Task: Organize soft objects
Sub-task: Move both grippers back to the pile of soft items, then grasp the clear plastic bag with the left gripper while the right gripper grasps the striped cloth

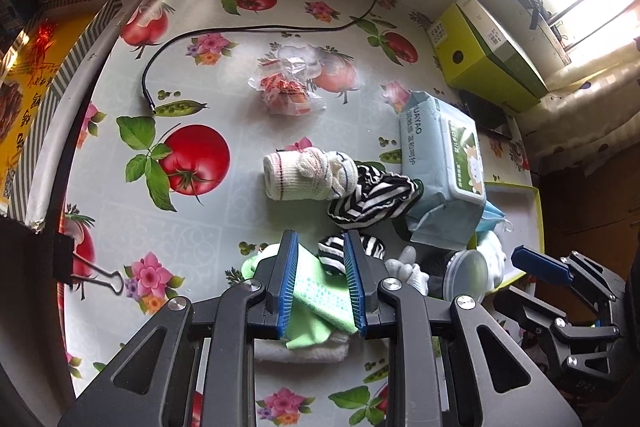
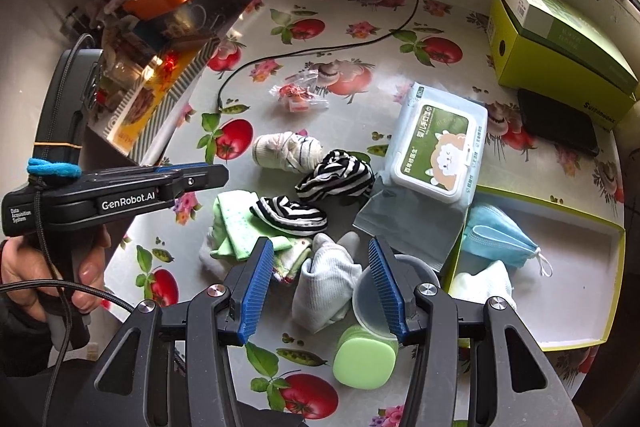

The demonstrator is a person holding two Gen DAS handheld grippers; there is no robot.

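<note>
My left gripper (image 1: 320, 243) is open above a green cloth (image 1: 320, 297) that lies on a white cloth (image 1: 300, 351); a striped sock (image 1: 334, 255) sits by its fingertips. A cream rolled sock (image 1: 300, 175) and a striped sock bundle (image 1: 372, 197) lie farther out. My right gripper (image 2: 322, 249) is open above a white sock (image 2: 326, 287), with a clear lid (image 2: 370, 301) and green sponge (image 2: 364, 363) at its right finger. The shallow green-edged box (image 2: 580, 343) holds a blue face mask (image 2: 496, 235) and a white cloth (image 2: 482, 285).
A wet-wipes pack (image 2: 438, 147) lies mid-table on a grey pouch (image 2: 408, 223). A green carton (image 2: 560, 43) and a black phone (image 2: 556, 125) are at the back right. A black cable (image 2: 320, 51), a small plastic bag (image 2: 298, 95) and printed boxes (image 2: 144, 103) lie to the left.
</note>
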